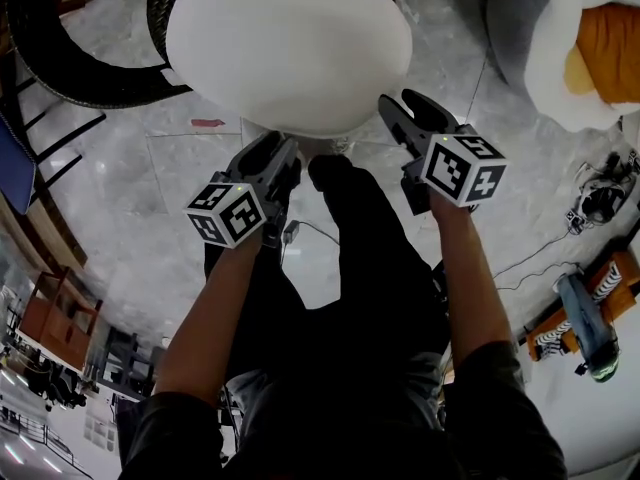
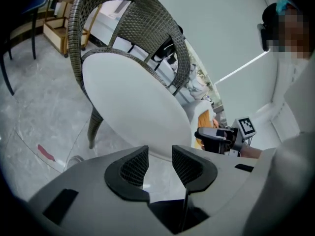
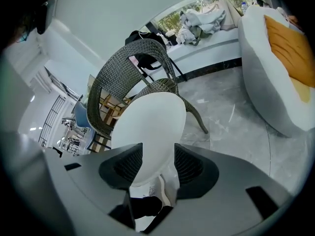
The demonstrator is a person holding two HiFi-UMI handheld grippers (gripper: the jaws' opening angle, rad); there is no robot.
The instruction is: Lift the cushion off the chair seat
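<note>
Near the cushion (image 1: 288, 43), both hand-held grippers (image 1: 278, 153) (image 1: 412, 110) slant downward, jaws apart.

- White oval cushion (image 1: 290, 43) at top centre, lying on a dark wicker chair (image 1: 165, 3).
- Left gripper (image 1: 283, 150) sits just below the cushion's near edge, marker cube toward the camera. Can't tell if it touches.
- Right gripper (image 1: 405, 110) is close beside the cushion's lower right edge.
- Person's dark shoe (image 1: 332, 173) on the grey marble floor (image 1: 120, 198), between the grippers.
- Pale lounge seat (image 1: 530, 58) with an orange pad (image 1: 608, 53) at top right.
- Cables (image 1: 598, 203) on the floor at right.
</note>
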